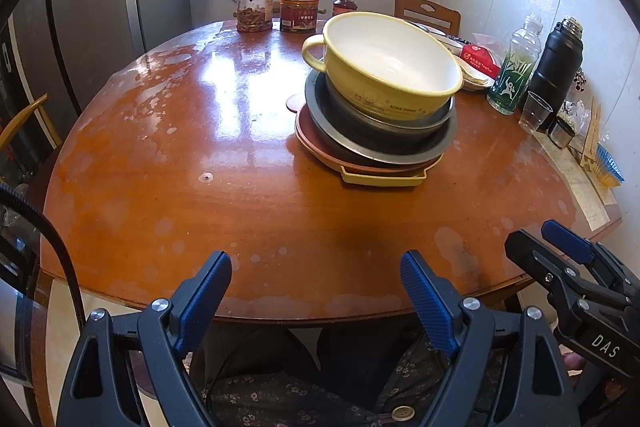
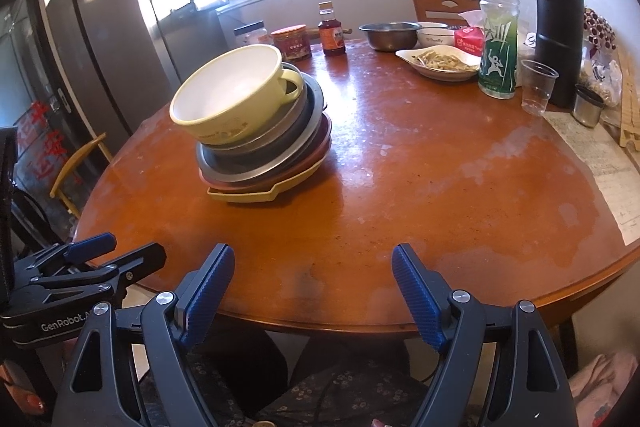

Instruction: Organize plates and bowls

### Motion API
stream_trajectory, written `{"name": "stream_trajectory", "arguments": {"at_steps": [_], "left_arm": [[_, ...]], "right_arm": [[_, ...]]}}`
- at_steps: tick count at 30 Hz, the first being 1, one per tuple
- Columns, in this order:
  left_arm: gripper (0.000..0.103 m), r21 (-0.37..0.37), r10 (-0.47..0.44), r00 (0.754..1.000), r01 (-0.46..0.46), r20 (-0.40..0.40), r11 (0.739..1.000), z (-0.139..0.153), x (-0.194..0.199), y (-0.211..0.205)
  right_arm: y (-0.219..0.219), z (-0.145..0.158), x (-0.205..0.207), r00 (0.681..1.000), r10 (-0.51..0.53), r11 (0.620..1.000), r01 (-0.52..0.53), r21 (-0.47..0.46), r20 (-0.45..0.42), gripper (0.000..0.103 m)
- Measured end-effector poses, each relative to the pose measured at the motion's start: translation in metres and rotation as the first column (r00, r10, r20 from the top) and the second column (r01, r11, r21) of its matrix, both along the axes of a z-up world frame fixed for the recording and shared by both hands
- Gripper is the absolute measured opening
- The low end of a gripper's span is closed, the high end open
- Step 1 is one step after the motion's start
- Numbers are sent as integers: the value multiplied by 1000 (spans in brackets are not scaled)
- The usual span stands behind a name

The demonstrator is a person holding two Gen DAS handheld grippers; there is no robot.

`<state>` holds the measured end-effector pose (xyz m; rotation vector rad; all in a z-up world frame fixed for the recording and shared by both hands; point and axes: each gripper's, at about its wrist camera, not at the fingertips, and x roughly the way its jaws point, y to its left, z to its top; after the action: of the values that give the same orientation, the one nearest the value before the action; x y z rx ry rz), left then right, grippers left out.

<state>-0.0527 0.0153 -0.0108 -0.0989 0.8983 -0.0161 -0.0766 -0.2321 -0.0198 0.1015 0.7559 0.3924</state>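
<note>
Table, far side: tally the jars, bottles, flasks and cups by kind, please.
Jars: 2, the clear jar and the red jar
Bottles: 2, the sauce bottle and the green-label bottle
Flasks: 1, the black flask
Cups: 2, the plastic cup and the steel cup
Total: 7

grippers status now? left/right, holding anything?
Left gripper: open, holding nothing, at the near table edge.
Right gripper: open, holding nothing, clear of the dish stack.
</note>
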Motion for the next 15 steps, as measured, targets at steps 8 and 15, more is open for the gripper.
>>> {"name": "stream_trajectory", "arguments": {"at_steps": [8, 15], "left_arm": [[86, 4, 0, 1000, 0, -3, 1000, 1, 0, 1], [86, 0, 0, 1000, 0, -7, 1000, 0, 1, 1]], "right_arm": [[1, 2, 0, 1000, -2, 1000, 2, -6, 9, 82], [1, 1, 1, 1000, -2, 1000, 2, -12, 5, 82]]}}
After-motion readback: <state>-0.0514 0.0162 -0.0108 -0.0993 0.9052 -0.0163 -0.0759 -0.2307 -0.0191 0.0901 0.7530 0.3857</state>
